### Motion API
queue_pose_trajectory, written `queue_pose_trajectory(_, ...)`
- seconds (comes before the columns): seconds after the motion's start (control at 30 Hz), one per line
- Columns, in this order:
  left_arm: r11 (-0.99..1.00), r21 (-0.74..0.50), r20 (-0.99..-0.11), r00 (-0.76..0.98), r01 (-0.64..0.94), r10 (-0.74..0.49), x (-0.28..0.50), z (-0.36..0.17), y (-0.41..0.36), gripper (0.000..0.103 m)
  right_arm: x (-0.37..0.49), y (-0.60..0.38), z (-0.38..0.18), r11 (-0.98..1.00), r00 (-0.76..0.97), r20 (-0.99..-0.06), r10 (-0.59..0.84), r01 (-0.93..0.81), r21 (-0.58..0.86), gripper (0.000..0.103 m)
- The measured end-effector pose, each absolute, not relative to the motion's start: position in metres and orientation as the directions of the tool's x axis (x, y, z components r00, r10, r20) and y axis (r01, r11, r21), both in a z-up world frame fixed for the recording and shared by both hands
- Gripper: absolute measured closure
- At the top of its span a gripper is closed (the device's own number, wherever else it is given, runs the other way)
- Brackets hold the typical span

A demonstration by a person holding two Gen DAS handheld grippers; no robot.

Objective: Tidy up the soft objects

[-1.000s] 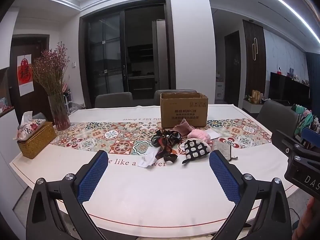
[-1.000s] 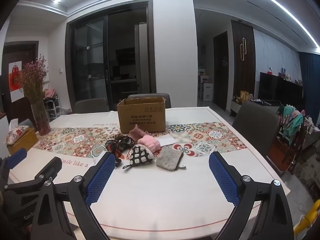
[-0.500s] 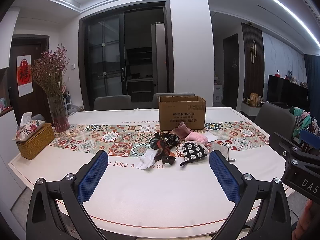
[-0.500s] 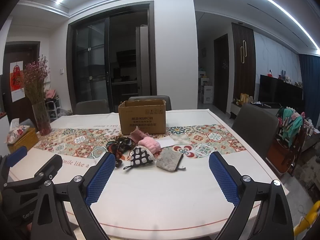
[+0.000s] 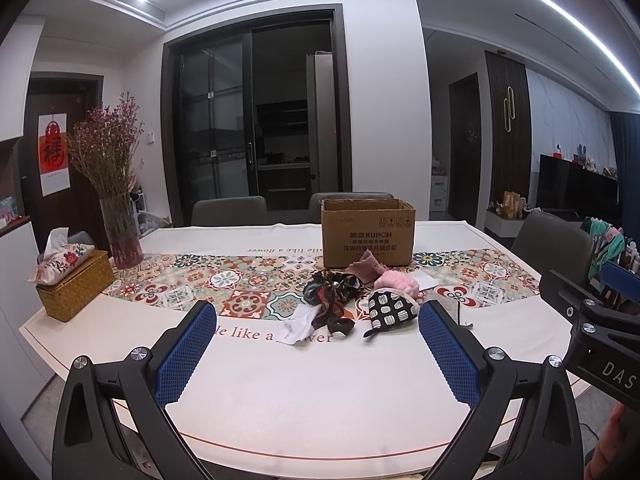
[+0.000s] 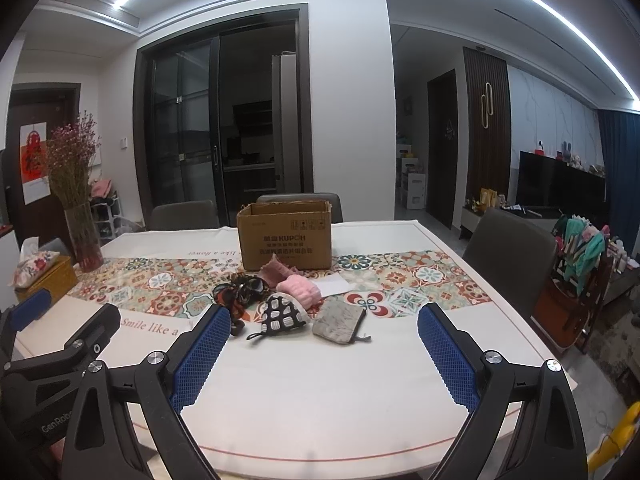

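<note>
Left wrist view: left gripper (image 5: 316, 354) spread wide, nothing between the blue pads (image 5: 186, 354), hovering over the near edge of the table (image 5: 320, 408). Soft items sit ahead of the fingers, roughly centred in the gap: white cloth (image 5: 299, 325), dark patterned scarf (image 5: 330, 294), black-and-white pouch (image 5: 390, 310) just inside the right-hand pad, pink plush piece (image 5: 398, 282) and mauve cloth (image 5: 368, 266) farther out. Cardboard box (image 5: 367, 233) stands open-topped beyond the pile, touching the mauve cloth. Far left of the fingers: wicker tissue box (image 5: 74, 282) and flower vase (image 5: 120, 228).

Right wrist view: right gripper (image 6: 320, 354) also wide open, empty. Same pile ahead, toward the left-hand pad; grey zip pouch (image 6: 339, 322) lies nearly centred between the fingers, just beside the black-and-white pouch. Box straight ahead, behind the pile. Left gripper body visible at lower left.
</note>
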State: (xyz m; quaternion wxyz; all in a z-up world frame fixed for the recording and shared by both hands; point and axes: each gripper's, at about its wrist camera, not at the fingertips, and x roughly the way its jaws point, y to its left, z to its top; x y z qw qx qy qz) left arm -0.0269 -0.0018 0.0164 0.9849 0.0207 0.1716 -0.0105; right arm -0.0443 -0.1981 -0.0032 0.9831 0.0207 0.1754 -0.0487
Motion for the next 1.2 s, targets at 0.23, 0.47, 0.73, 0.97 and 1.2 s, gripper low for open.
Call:
queue_pose_trajectory(0.23, 0.999, 0.04, -0.336, 0.942, 0.027, -0.012, -0.0265, 0.0157, -0.0018, 0.0, -0.0461, -0.1987, -0.0026, 0.994, 0.934, -0.347, -0.089, 0.103, 0.022, 0.007)
queue_pose_trajectory(0.47, 0.999, 0.041, -0.335, 0.942, 0.026, -0.011, -0.0263, 0.0154, -0.0021, 0.0, -0.0463, -0.1988, -0.0032, 0.994, 0.934, -0.346, -0.088, 0.102, 0.023, 0.007)
queue_pose_trajectory(0.73, 0.999, 0.041, -0.332, 0.943, 0.025, -0.009, -0.0269, 0.0148, -0.0022, 0.0, -0.0458, -0.1977, -0.0039, 0.994, 0.934, -0.345, -0.089, 0.103, 0.022, 0.007)
queue_pose_trajectory(0.97, 0.999, 0.042, -0.322, 0.947, 0.022, -0.007, -0.0291, 0.0156, -0.0026, 0.0, -0.0459, -0.1977, -0.0038, 0.994, 0.935, -0.344, -0.09, 0.103, 0.021, 0.007)
queue_pose_trajectory(1.2, 0.999, 0.043, -0.319, 0.948, 0.021, -0.006, -0.0292, 0.0159, -0.0013, 0.0, -0.046, -0.1976, -0.0042, 0.995, 0.935, -0.344, -0.089, 0.102, 0.02, 0.007)
